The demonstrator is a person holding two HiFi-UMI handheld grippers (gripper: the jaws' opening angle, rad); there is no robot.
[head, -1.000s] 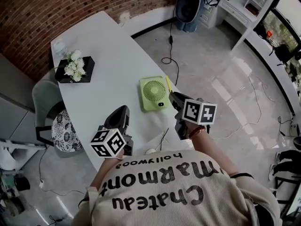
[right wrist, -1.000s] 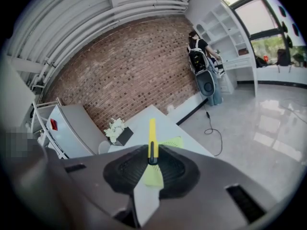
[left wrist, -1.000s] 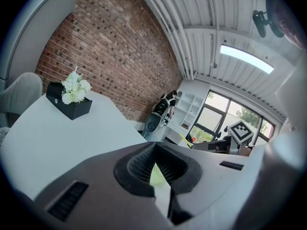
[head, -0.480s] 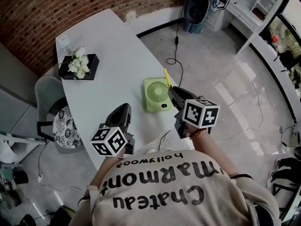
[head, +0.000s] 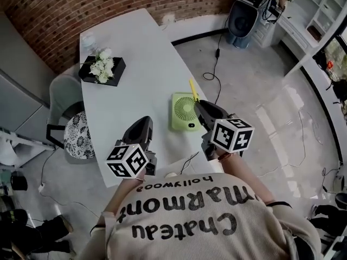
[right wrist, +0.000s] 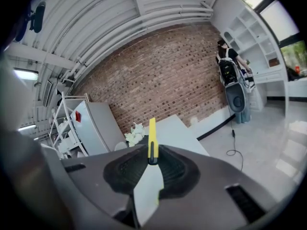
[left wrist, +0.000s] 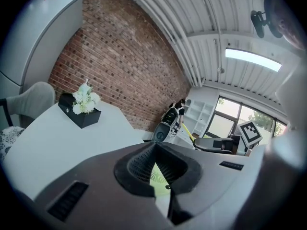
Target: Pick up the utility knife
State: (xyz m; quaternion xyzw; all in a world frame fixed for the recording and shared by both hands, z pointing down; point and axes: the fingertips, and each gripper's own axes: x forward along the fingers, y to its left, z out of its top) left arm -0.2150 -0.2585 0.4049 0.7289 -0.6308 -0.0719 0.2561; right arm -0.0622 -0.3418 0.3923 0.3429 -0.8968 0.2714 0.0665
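The utility knife (head: 192, 89) is a slim yellow one. It juts out of my right gripper (head: 200, 106), which is shut on its handle and holds it in the air over the table's right edge, beside the green fan. In the right gripper view the knife (right wrist: 152, 137) stands upright between the pads of the right gripper (right wrist: 152, 160). My left gripper (head: 143, 123) hovers over the near part of the white table (head: 135, 58). In its own view the left gripper (left wrist: 154, 146) has its tips together with nothing held.
A light green fan (head: 184, 111) lies flat on the table between the two grippers. A black box of white flowers (head: 102, 68) stands at the far left. A grey chair (head: 70, 129) is tucked at the table's left. A black cable (head: 214, 72) runs across the floor on the right.
My right gripper has lifted a little with the knife still in it. The left gripper has hardly moved. The head view has swung, so the table sits further right in the picture.
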